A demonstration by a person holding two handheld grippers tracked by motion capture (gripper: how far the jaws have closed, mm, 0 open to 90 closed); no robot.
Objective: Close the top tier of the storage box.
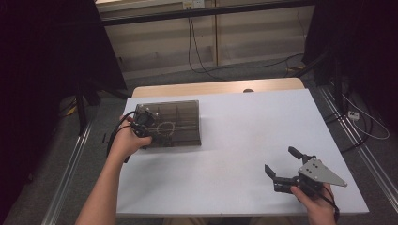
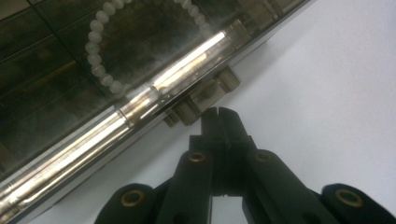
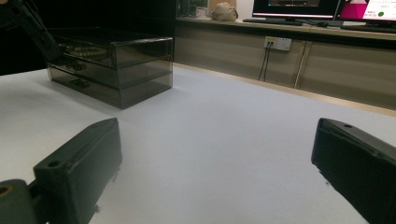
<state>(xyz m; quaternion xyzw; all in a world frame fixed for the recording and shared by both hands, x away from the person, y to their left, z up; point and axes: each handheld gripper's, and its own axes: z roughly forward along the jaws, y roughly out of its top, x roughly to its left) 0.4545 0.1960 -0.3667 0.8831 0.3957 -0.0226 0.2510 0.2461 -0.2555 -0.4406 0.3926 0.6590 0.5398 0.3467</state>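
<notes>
setting: lab or office workroom. ahead of my right gripper [image 3: 210, 186], a long counter [image 3: 280, 28] with monitors [image 3: 299, 7] and a wall socket [image 3: 278, 43]; beyond my white table [image 1: 244, 131], trailing cables [image 1: 197, 51], black curtains [image 1: 42, 56], floor rails [image 1: 70, 168].

no readable text, labels or numbers, monitor screens too blurred

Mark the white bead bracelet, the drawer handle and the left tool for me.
White bead bracelet [image 2: 95, 60]: left gripper view, beads on its left arc.
Clear plastic drawer handle [image 2: 205, 95]: left gripper view, front tab.
Left tool [image 2: 219, 116]: left gripper view, closed tips.
</notes>
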